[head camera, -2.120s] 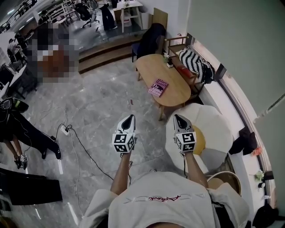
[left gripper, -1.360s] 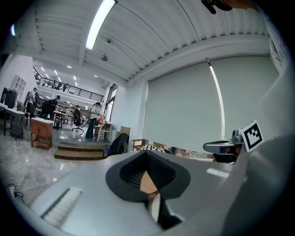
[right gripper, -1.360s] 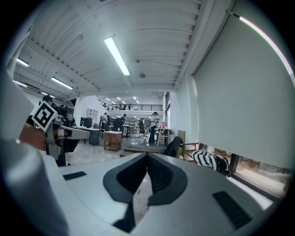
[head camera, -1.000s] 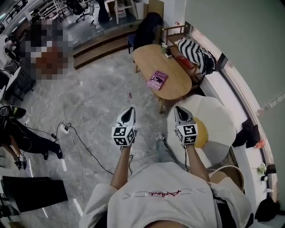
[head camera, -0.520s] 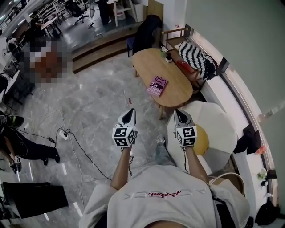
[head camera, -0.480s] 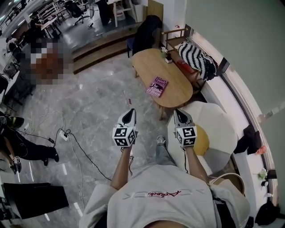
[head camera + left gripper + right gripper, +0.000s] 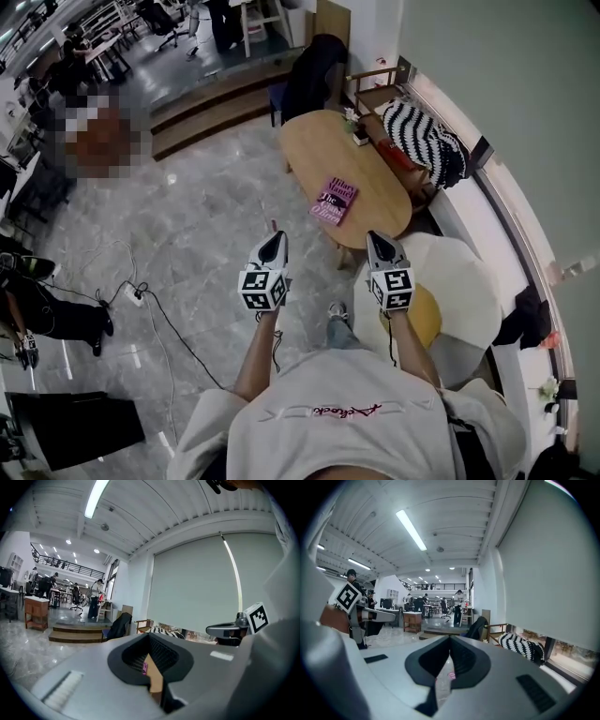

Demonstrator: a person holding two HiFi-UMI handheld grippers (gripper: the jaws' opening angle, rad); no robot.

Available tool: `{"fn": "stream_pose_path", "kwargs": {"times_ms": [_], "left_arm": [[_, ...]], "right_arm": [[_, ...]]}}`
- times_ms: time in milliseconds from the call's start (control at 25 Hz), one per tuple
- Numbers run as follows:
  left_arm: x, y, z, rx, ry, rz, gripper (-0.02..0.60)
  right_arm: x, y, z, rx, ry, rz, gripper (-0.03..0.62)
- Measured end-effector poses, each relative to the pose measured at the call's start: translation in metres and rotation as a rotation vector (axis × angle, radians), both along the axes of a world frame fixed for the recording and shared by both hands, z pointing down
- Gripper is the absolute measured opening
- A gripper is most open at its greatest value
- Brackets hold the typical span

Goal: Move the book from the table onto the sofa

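A grey marbled floor (image 7: 202, 220) runs under the whole scene, with a black cable (image 7: 178, 319) trailing across it at the left. Nearest the camera is the person's pale shirt (image 7: 333, 417), both forearms stretched forward. The left gripper (image 7: 274, 238) and the right gripper (image 7: 378, 240) are held side by side over the floor, apart from each other and nearly level. In each gripper view the two jaws meet along a closed seam with nothing caught between them, so both grippers are fully closed and empty.

Just right of the right gripper stands a round white seat (image 7: 464, 277) with a yellow cushion (image 7: 424, 317) on it. Beyond the grippers is the oval wooden worktop (image 7: 380, 183). The book (image 7: 334, 201), with a pink cover, lies flat near the worktop's near left edge, well apart from both grippers.

The white sofa (image 7: 466, 217) runs along the wall at the right, behind the worktop, and a black-and-white striped cushion (image 7: 427, 141) lies at its far end. Farther off, a dark chair (image 7: 314, 80) stands at the worktop's far end, before low steps (image 7: 211, 108).
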State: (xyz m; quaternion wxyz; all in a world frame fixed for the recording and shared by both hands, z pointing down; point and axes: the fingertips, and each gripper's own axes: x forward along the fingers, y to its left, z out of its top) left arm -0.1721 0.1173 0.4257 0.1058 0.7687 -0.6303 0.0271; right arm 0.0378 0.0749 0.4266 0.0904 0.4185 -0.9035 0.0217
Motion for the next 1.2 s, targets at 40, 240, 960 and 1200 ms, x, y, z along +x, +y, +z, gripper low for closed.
{"fn": "stream_pose_path", "kwargs": {"times_ms": [40,240,960,1200], "left_arm": [[0.0,-0.011,0.0,-0.003,0.0,0.002,0.009],[0.004,-0.066,0.003,-0.014,0.001,0.022,0.009],[0.002,-0.197,0.025,-0.082,-0.019,0.014,0.009],[0.01,-0.215,0.041,-0.126,-0.041,0.042,0.009]], "right_arm": [[-0.001,-0.01,0.0,-0.001,0.0,0.0,0.008],[-0.003,-0.062,0.002,-0.011,0.004,0.002,0.008],[-0.013,-0.193,0.032,-0.082,-0.007,-0.032,0.008],[-0.013,-0.212,0.05,-0.122,-0.009,-0.032,0.008]]}}
